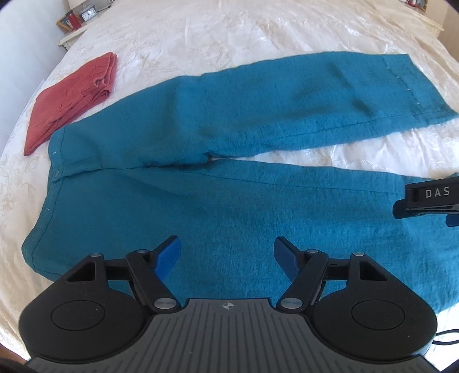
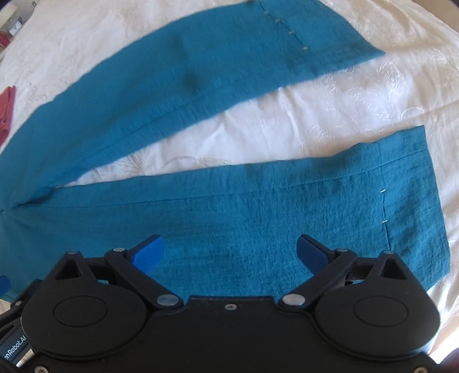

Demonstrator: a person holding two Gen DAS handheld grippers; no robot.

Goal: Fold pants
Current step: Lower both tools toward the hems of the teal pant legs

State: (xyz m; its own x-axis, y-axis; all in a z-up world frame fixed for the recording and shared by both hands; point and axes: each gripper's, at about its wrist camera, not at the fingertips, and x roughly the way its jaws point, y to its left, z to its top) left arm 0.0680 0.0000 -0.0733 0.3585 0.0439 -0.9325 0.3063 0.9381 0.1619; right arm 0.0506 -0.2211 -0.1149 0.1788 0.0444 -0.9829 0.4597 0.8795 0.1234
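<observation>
Teal pants (image 1: 218, 200) lie spread flat on the white bedspread (image 1: 229, 31), waistband at the left, both legs running right in a V. My left gripper (image 1: 226, 255) is open and empty above the near leg's thigh. My right gripper (image 2: 231, 252) is open and empty above the near leg (image 2: 258, 218), close to its hem. Its side shows at the right edge of the left wrist view (image 1: 427, 199). The far leg (image 2: 200, 71) lies beyond a strip of bare bedspread (image 2: 287, 129).
A folded red garment (image 1: 71, 97) lies on the bed at the far left, beside the waistband; its edge shows in the right wrist view (image 2: 5, 112). A nightstand with a clock (image 1: 80, 17) stands beyond the bed's far left corner.
</observation>
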